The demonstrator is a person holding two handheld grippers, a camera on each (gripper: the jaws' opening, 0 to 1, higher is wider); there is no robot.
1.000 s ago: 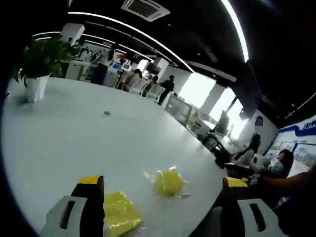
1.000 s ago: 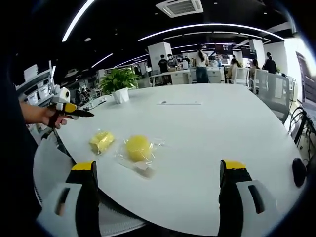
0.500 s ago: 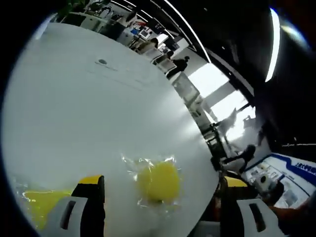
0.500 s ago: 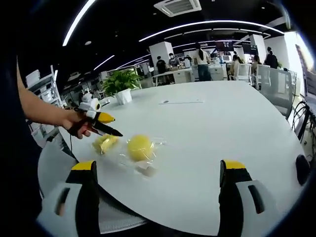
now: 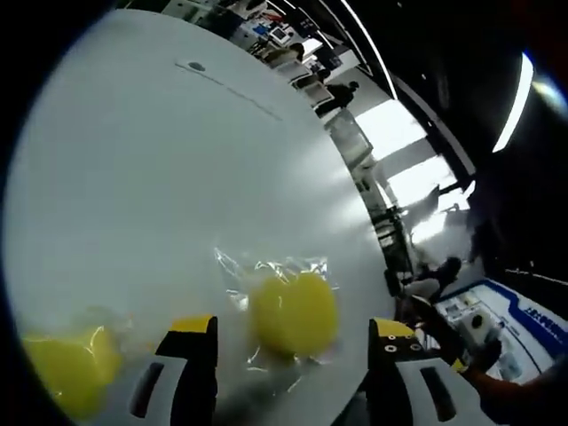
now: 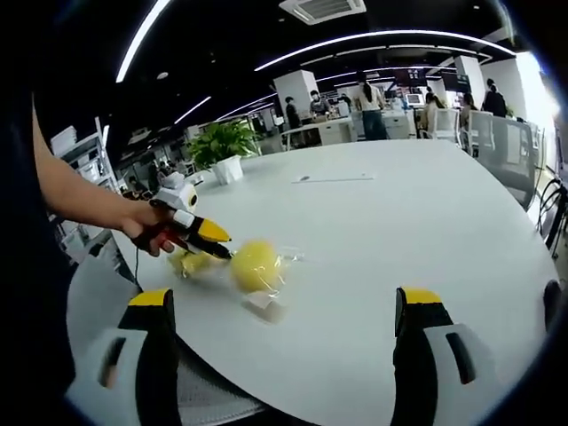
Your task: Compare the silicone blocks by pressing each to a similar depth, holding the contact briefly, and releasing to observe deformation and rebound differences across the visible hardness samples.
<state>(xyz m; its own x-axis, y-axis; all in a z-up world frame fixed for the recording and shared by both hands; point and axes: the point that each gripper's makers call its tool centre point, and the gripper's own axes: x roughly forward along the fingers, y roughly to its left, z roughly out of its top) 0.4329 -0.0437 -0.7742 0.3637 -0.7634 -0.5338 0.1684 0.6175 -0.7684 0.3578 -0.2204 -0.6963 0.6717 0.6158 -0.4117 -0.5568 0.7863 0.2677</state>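
A round yellow silicone block (image 5: pixel 293 312) in a clear bag lies on the white table (image 5: pixel 160 177), right between my left gripper's (image 5: pixel 293 327) jaws. Those jaws stand open, one on each side of it, and I cannot tell whether they touch it. A second yellow block (image 5: pixel 67 371) lies blurred to the left. In the right gripper view, a hand holds the left gripper (image 6: pixel 216 241) with its tips at the round block (image 6: pixel 256 264); the other block (image 6: pixel 188 262) is partly hidden behind it. My right gripper (image 6: pixel 286 297) hangs wide open over the near table edge, holding nothing.
A potted plant (image 6: pixel 222 146) stands at the far left of the table (image 6: pixel 399 213). People and desks fill the office beyond. Office chairs (image 6: pixel 484 133) stand along the right. A person's arm (image 6: pixel 80 200) reaches in from the left.
The left gripper has moved in onto the round block, and its jaws have narrowed around it. The right gripper has stayed wide open and nearly still.
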